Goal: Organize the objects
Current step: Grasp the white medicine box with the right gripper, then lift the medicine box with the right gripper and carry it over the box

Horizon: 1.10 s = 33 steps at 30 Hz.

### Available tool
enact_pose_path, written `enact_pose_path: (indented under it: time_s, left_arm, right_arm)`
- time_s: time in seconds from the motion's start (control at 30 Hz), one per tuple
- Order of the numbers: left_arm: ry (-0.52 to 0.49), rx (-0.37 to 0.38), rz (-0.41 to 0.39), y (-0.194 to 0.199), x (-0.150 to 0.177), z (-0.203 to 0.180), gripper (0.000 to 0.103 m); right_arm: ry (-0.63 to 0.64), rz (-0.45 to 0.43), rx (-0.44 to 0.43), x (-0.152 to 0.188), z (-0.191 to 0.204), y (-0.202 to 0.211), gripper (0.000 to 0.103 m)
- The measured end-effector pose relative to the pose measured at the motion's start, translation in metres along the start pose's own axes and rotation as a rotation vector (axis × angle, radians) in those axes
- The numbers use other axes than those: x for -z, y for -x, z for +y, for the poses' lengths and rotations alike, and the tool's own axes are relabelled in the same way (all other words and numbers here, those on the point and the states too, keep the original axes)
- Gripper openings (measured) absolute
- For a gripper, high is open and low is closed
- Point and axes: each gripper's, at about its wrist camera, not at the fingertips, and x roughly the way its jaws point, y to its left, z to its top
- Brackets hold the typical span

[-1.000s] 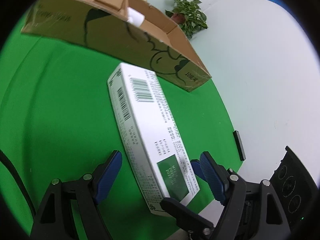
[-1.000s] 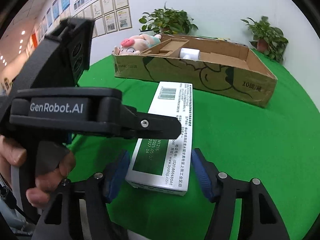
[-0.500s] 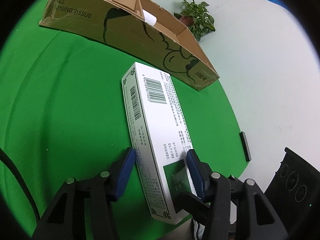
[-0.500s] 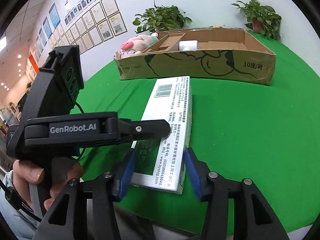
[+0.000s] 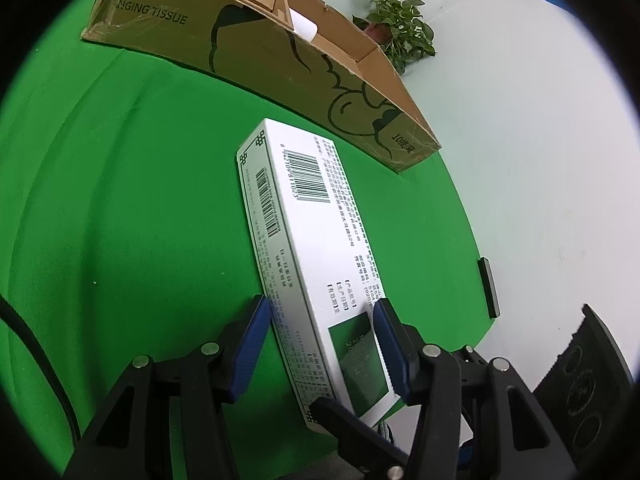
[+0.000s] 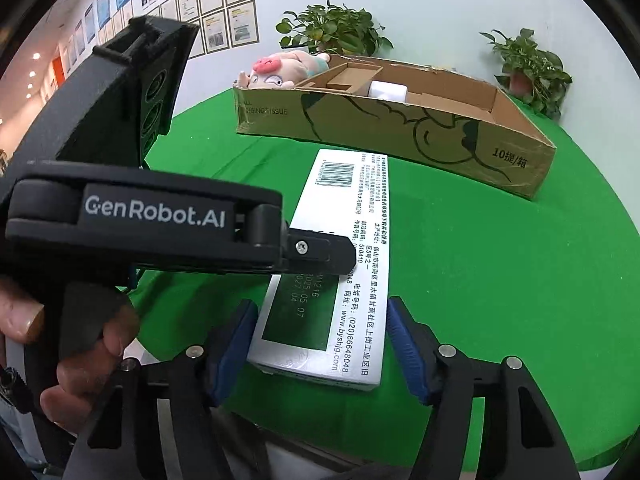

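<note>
The long white printed carton with a green panel (image 5: 316, 248) lies on the green cloth (image 5: 120, 200), its near end clamped between the left gripper (image 5: 320, 336) pads. The right gripper (image 6: 320, 344) straddles it, jaws just opened, apparently not touching.

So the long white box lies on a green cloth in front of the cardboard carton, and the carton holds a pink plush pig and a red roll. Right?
Not quite: the roll in the cardboard carton is white, not red, as the right wrist view shows. The rest holds: the long white box lies on the green cloth in front of the carton, which holds a pink plush pig.
</note>
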Motion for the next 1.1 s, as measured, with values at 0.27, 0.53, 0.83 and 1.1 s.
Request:
enact_pose_path:
  time_s: [0.27,0.53,0.83,1.1]
  left_arm:
    - [0.008,0.032,-0.002,-0.001,0.003,0.0,0.049]
    - [-0.08,0.012,-0.044,0.012,-0.001,-0.023,0.044]
    - [-0.268,0.012,-0.159,0.046,-0.044,-0.087,0.043]
    - [-0.396,0.034,-0.226,0.063,-0.108,-0.145,0.043]
  right_arm:
    - [-0.227,0.008,-0.187,0.001,-0.036,0.003,0.061]
    - [-0.198,-0.034,-0.152,-0.001,-0.029,0.013,0.061]
    - [-0.14,-0.212,-0.046,-0.044,-0.03,0.053,0.059]
    - [-0.128,-0.33,0.033,-0.114,-0.051,0.085,0.058]
